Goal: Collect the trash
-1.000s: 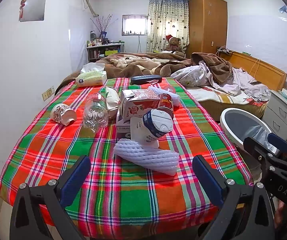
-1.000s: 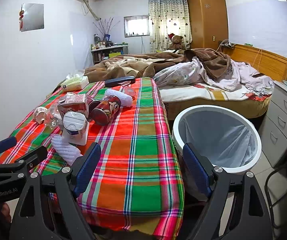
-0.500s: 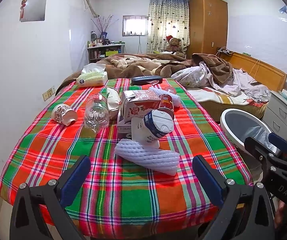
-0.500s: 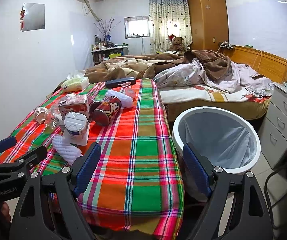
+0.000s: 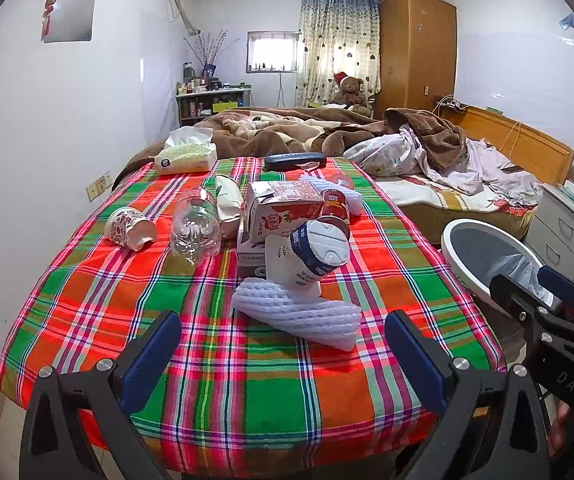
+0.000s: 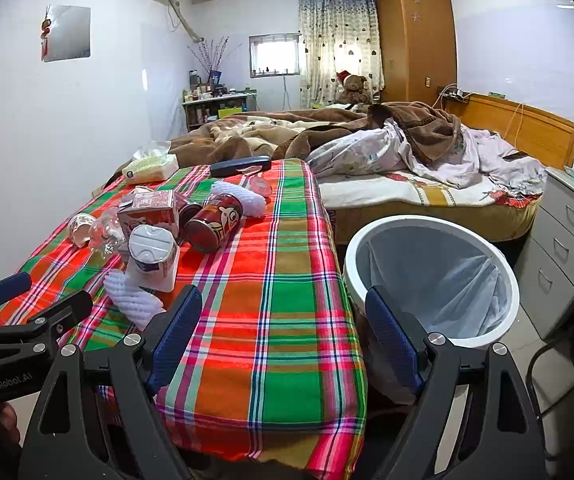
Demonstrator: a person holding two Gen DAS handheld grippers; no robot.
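Observation:
Trash lies on a plaid-covered table (image 5: 247,392): a white foam net sleeve (image 5: 299,312), a white and blue pouch (image 5: 311,256), a red milk carton (image 5: 283,210), a clear plastic bottle (image 5: 197,232), a crushed paper cup (image 5: 129,227) and a red can (image 6: 215,222). My left gripper (image 5: 283,346) hangs open over the table's near edge, just short of the foam sleeve. In the right wrist view my right gripper (image 6: 283,340) stands open at the table's right side, nothing between its fingers. A white lined trash bin (image 6: 433,280) stands on the floor to the right.
A tissue pack (image 5: 187,158) and a dark glasses case (image 5: 295,160) lie at the table's far end. Behind is a bed (image 6: 407,176) with rumpled blankets. A grey drawer unit (image 6: 563,252) stands right of the bin, a wardrobe (image 5: 417,48) at the back.
Both grippers have crept slightly forward toward the table; nothing was picked up or moved.

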